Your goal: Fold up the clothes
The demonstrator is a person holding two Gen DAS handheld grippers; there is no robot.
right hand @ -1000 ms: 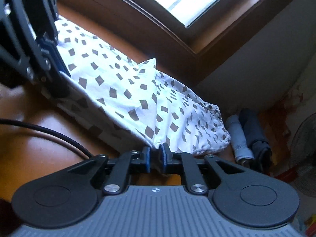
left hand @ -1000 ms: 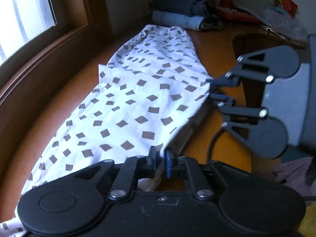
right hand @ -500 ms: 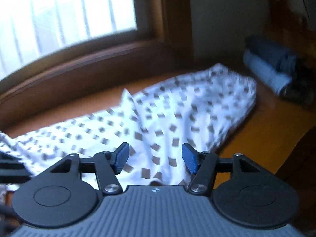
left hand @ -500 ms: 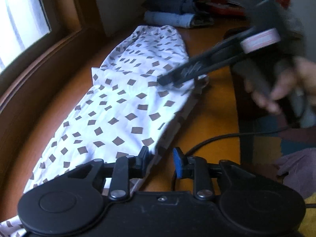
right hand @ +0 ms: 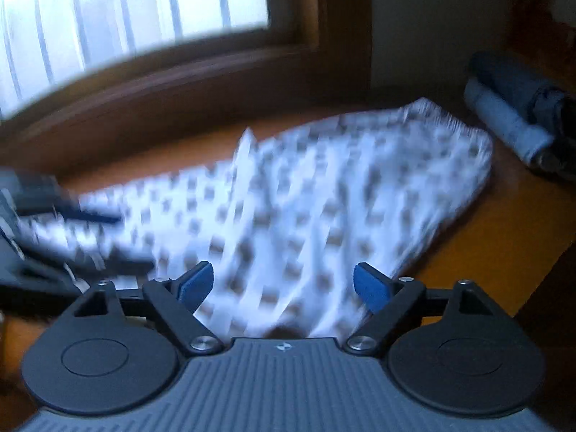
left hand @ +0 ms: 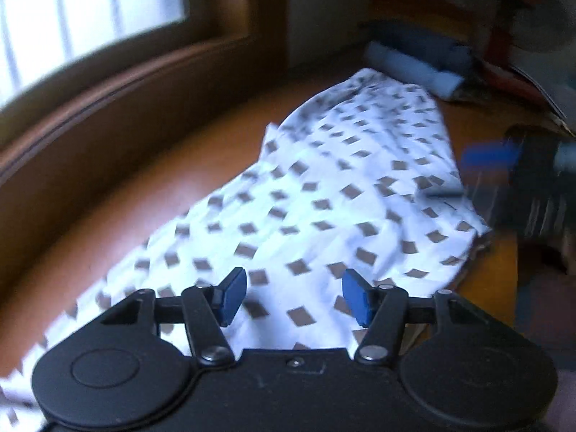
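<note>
Patterned garment [left hand: 324,194]: white cloth printed with small brown squares, which we see lying lengthwise on the orange-brown wooden surface [left hand: 151,194] below the window [left hand: 82,21]. Its gathered end points toward the rolled grey and blue clothes [left hand: 414,64] at the far corner, just short of them. In the left wrist view, we find the left gripper [left hand: 293,297] with its blue pads [left hand: 234,295] spread apart over the near part of the cloth, nothing pinched between them; its jaws have just been opening. In the right wrist view, we find the right gripper [right hand: 284,286] likewise released, its blue pads [right hand: 196,282] standing wide over the garment's near edge, and its jaws have also just been opening. Both views are motion-blurred. We note the right gripper appearing as a dark smear with a blue pad at the right edge of the left wrist view, beside the cloth's edge.
</note>
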